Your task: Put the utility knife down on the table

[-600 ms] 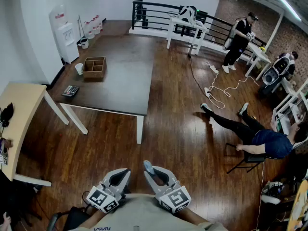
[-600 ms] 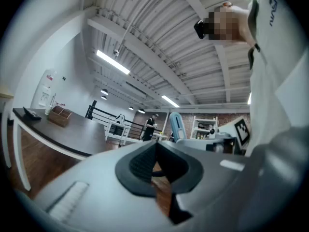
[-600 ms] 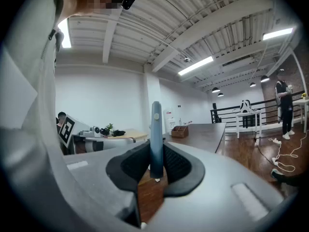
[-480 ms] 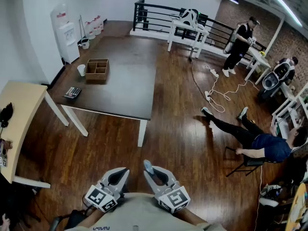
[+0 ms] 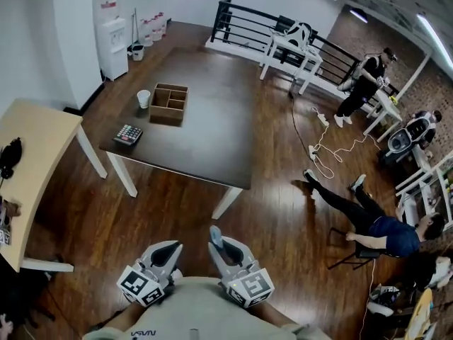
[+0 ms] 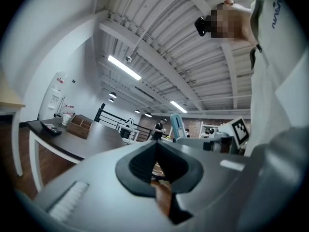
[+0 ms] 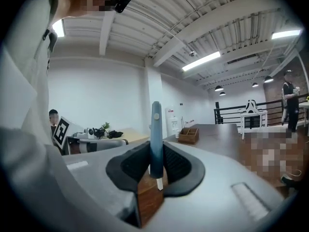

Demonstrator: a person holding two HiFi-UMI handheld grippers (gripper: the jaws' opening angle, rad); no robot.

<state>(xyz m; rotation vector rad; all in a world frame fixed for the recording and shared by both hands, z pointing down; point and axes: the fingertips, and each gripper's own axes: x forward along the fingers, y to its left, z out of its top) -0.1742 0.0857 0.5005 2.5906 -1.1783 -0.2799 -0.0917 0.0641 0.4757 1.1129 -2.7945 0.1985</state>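
A blue utility knife (image 7: 156, 134) stands upright between the pads of my right gripper (image 7: 155, 151), which is shut on it. In the head view its tip (image 5: 216, 234) sticks out above the right gripper (image 5: 221, 243), low in the picture and close to my body. My left gripper (image 5: 172, 245) sits beside it with its pads (image 6: 145, 161) meeting and nothing between them. The dark table (image 5: 205, 126) lies ahead across a stretch of wooden floor, well away from both grippers.
On the table's left part are a wooden compartment box (image 5: 168, 103), a white cup (image 5: 144, 98) and a calculator (image 5: 128, 134). A light wooden desk (image 5: 35, 161) stands at the left. A seated person stretches their legs (image 5: 340, 197) over the floor at the right, near a cable (image 5: 322, 151).
The dark table has come nearer and shifted right in the head view. Both grippers stay by my body, the knife still held in the right one.
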